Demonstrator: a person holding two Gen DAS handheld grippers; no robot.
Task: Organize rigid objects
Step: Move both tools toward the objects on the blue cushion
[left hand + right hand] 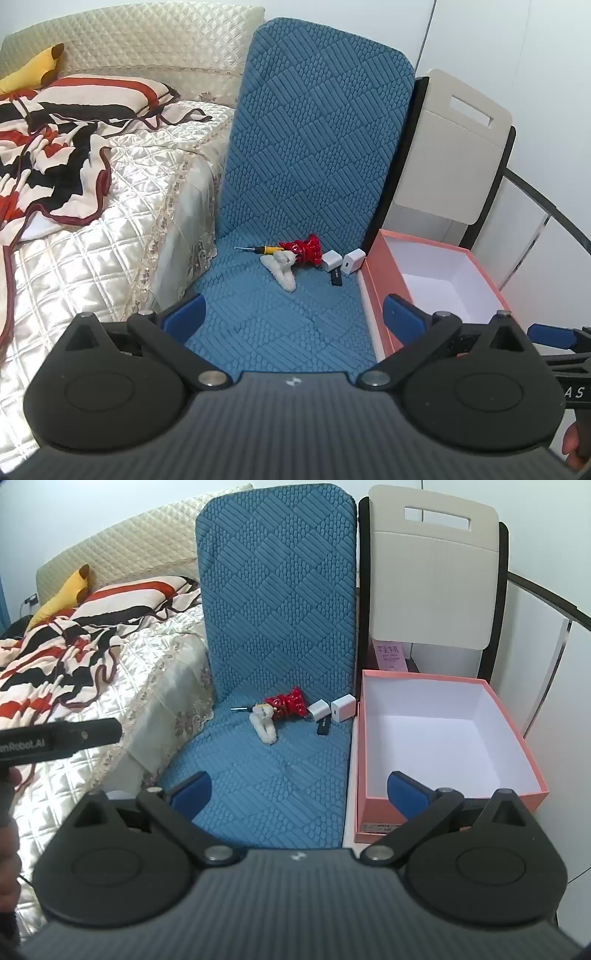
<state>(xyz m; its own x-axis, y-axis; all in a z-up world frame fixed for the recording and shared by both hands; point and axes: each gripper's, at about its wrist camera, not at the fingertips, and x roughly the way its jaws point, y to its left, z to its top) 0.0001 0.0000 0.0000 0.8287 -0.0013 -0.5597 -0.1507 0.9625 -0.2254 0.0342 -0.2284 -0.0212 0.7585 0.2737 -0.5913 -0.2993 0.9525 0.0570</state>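
At the back of the blue chair seat (pixel 280 314) lie a small screwdriver with a yellow handle (pixel 258 249), a red figurine (pixel 304 249), a white plush toy (pixel 282 267), two white chargers (pixel 331 259) (pixel 352 261) and a black stick (pixel 335 276). They also show in the right wrist view: the figurine (pixel 288 702), the plush toy (pixel 263 725), the chargers (pixel 318 709) (pixel 342 706). A pink box (pixel 448 805) with a white inside stands open to the right. My left gripper (pixel 293 315) and right gripper (pixel 301 792) are open and empty, well short of the objects.
A bed with a quilted cream cover (pixel 92 240) and a striped blanket (pixel 48 147) lies to the left of the chair. A beige chair back (pixel 432 572) stands behind the box. A white wall or cabinet (pixel 554 701) is on the right.
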